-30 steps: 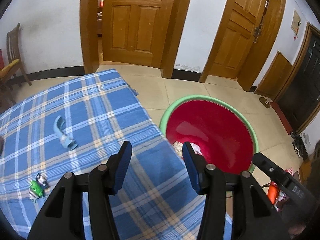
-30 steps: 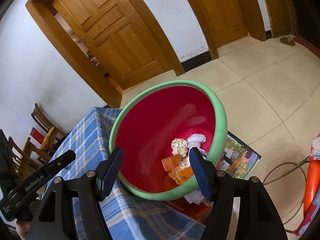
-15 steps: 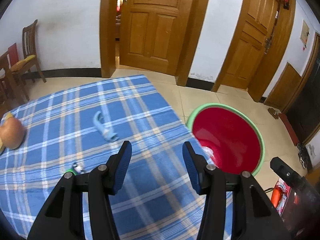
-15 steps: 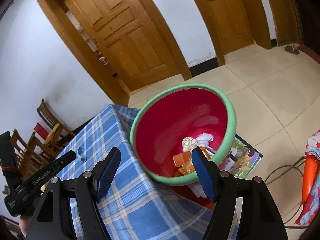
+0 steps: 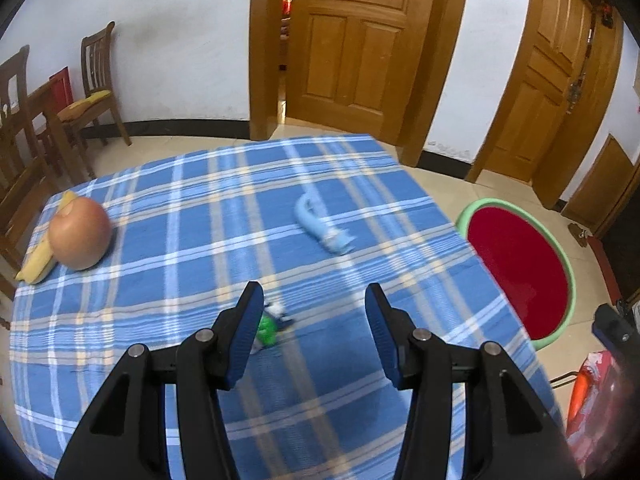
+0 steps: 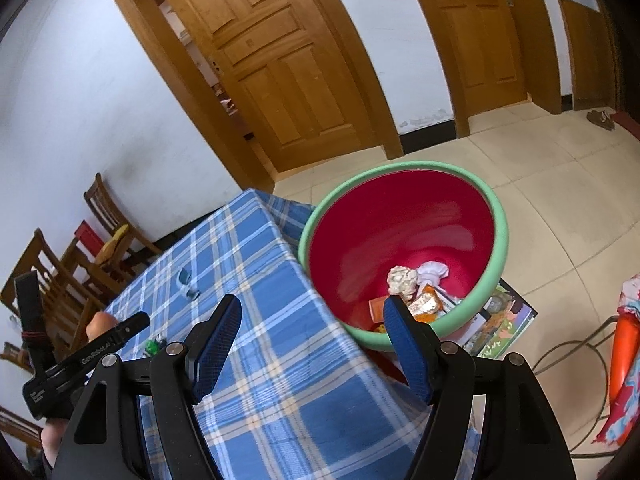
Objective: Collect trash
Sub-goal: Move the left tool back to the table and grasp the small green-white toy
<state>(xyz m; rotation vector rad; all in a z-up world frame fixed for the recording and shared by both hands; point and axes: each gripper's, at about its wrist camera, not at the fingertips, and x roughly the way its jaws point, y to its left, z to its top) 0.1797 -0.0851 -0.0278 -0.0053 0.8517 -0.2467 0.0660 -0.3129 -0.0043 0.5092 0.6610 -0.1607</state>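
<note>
A crumpled light-blue wrapper (image 5: 320, 227) lies mid-table on the blue plaid cloth (image 5: 192, 208); it also shows in the right wrist view (image 6: 187, 285). A small green wrapper (image 5: 269, 325) lies just beside my left gripper's left finger. My left gripper (image 5: 312, 300) is open and empty above the near table. A red basin with a green rim (image 6: 404, 240) stands on the floor by the table's right edge and holds several pieces of trash (image 6: 416, 292). My right gripper (image 6: 312, 308) is open and empty, near the basin.
An orange-pink round fruit (image 5: 80, 236) rests on a yellow banana (image 5: 38, 264) at the table's left. Wooden chairs (image 5: 96, 92) stand at the left wall. A picture book (image 6: 500, 320) lies under the basin. Cables and an orange object (image 6: 622, 344) lie at the right.
My left gripper has swung left from over the basin to over the table, bringing the fruit and both wrappers into view. My right gripper has pulled back from the basin.
</note>
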